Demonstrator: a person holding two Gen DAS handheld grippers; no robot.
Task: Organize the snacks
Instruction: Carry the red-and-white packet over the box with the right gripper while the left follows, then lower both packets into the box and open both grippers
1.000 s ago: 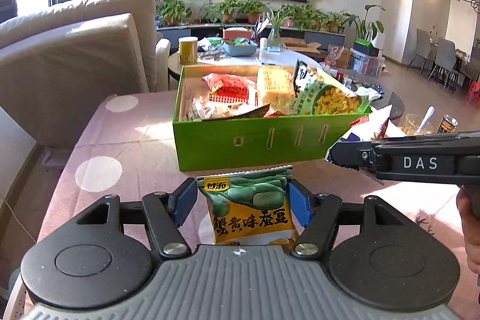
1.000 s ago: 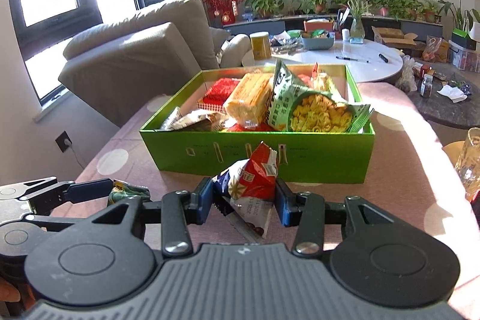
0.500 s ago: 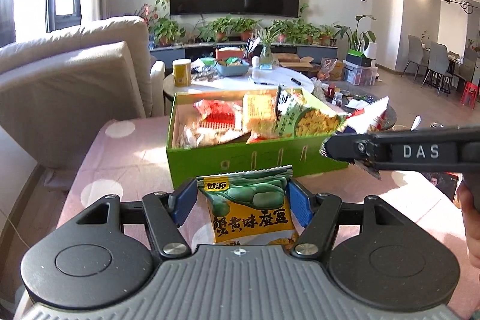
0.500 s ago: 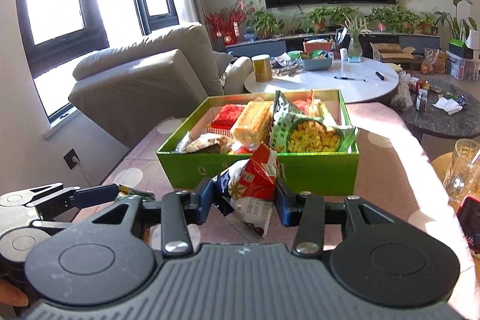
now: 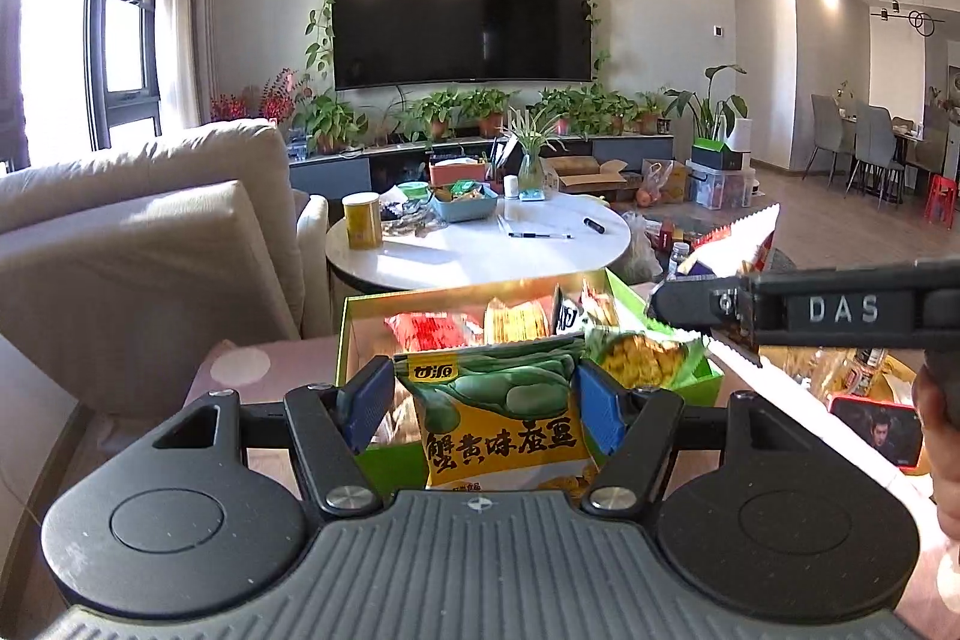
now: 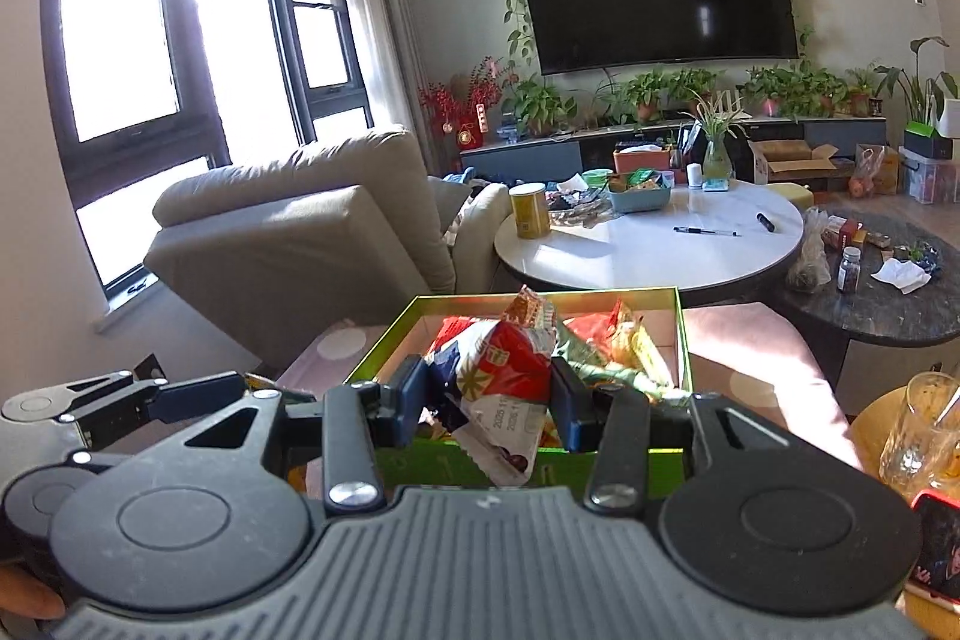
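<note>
Fingers (image 5: 366, 403) pinch a yellow-green bean packet (image 5: 504, 424); right fingers (image 6: 411, 400) clamp a crumpled red-white packet (image 6: 504, 376).

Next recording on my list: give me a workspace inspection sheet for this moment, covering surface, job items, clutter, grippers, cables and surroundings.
Surface: pink table with pale dots.
Job's things: green box, open and already crowded with snack packs; green-and-yellow bean packet; red-and-white snack packet.
Clutter: phone with lit screen and a drinking glass to the right of the box.
Grippers: left gripper shut on the bean packet; right gripper shut on the red-and-white packet; both packets held in front of the box.
Cables: nothing seen.
Surroundings: beige sofa, round white table with a yellow can, wall television, potted plants.
</note>
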